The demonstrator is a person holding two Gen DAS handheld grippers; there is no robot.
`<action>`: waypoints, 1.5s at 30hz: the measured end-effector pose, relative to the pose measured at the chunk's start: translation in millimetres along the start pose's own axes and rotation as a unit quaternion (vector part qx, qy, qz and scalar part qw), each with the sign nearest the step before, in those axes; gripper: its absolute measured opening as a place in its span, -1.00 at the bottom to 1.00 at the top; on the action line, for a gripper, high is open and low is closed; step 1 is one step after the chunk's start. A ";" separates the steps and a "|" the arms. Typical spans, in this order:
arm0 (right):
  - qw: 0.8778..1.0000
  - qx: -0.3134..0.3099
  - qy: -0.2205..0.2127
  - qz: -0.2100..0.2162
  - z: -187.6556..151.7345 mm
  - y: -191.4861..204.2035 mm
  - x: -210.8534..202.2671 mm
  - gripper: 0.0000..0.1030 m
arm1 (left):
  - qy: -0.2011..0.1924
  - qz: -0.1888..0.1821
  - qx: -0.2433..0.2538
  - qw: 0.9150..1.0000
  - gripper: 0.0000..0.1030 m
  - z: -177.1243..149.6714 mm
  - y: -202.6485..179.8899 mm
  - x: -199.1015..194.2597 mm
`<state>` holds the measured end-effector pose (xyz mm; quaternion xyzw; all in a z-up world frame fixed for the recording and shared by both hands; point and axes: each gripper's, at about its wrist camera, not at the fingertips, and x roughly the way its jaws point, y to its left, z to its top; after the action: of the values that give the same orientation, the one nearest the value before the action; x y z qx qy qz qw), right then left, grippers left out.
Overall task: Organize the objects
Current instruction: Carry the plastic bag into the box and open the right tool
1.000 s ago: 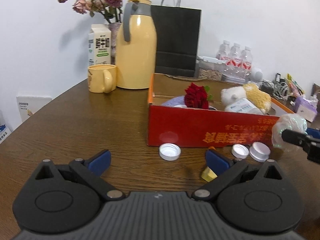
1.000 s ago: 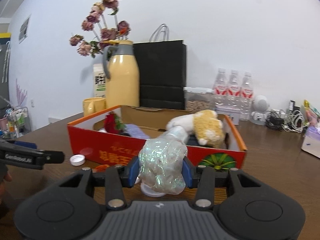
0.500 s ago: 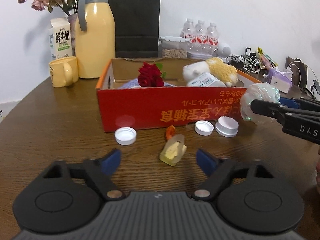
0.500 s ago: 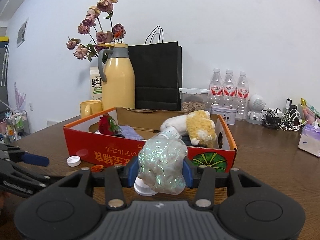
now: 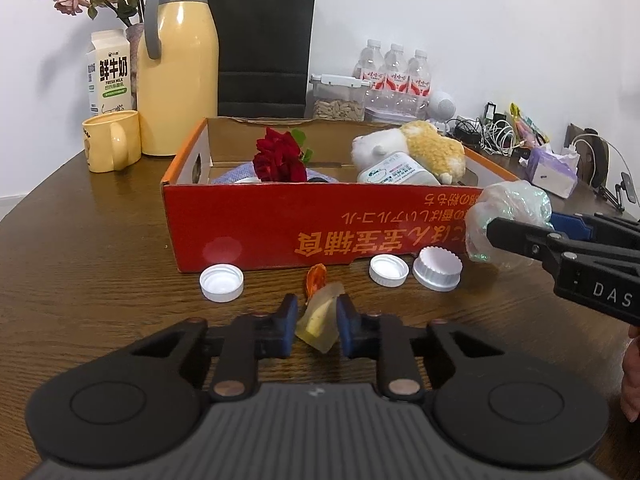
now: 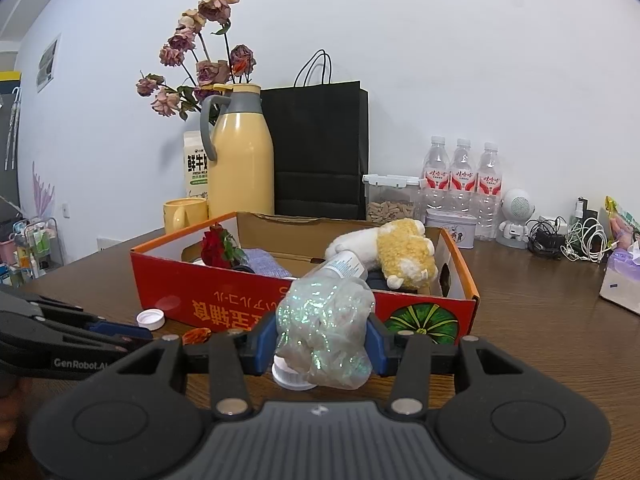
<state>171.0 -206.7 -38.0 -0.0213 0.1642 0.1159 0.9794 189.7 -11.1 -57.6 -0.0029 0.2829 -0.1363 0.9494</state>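
A red cardboard box (image 5: 280, 216) stands mid-table and holds a red rose (image 5: 280, 156), a plush toy (image 5: 424, 148) and a white bottle (image 5: 396, 174); it also shows in the right wrist view (image 6: 224, 300). My left gripper (image 5: 318, 320) is shut on a small yellowish translucent piece (image 5: 320, 320) on the table in front of the box. My right gripper (image 6: 322, 340) is shut on a crumpled iridescent plastic wad (image 6: 324, 332), held above the table by the box's right front corner; the wad shows in the left wrist view (image 5: 504, 216).
Three white bottle caps (image 5: 222, 282) (image 5: 388, 270) (image 5: 438, 268) and an orange scrap (image 5: 315, 276) lie in front of the box. Behind stand a yellow flask (image 5: 178, 68), a yellow mug (image 5: 112, 146), a milk carton (image 5: 109, 72), a black bag (image 5: 262, 44), water bottles (image 5: 394, 76) and cables (image 5: 496, 132).
My left gripper moved forward and closed from wide open onto the yellowish piece. My right gripper still holds the wad, a little higher and nearer the box.
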 end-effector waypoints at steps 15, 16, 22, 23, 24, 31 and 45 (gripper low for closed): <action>1.000 -0.001 -0.003 0.002 -1.0 2.1 -0.3 -0.13 | -0.060 0.000 -0.014 0.998 -0.93 -2.4 0.9 -18.3; 1.000 -0.003 -0.007 0.004 -1.7 3.1 -1.5 -0.13 | -0.064 0.000 -0.016 0.998 -0.93 -2.1 0.8 -20.4; 0.999 -0.012 -0.026 0.022 8.2 7.6 -5.0 -0.14 | -0.098 -0.011 -0.025 0.995 -0.93 17.9 -0.6 -31.9; 0.999 -0.013 -0.028 0.026 12.8 8.1 -4.0 -0.14 | -0.107 -0.013 -0.025 0.994 -0.93 24.5 -1.2 -32.4; 0.999 -0.014 -0.031 0.030 18.2 8.6 -2.2 -0.14 | -0.116 -0.013 -0.023 0.993 -0.93 30.9 -2.1 -32.3; 0.998 -0.028 -0.042 0.036 63.6 17.1 40.3 -0.14 | -0.163 0.000 -0.024 0.986 -0.93 86.1 -4.2 -11.1; 1.000 0.011 0.004 0.025 76.8 10.0 146.3 -0.14 | -0.105 0.048 -0.086 0.990 -0.93 125.5 29.1 84.3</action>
<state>327.5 -158.7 -13.2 -0.0064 0.1696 0.1388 0.9757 332.3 -14.0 0.2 -0.0851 0.1926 -0.0645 0.9755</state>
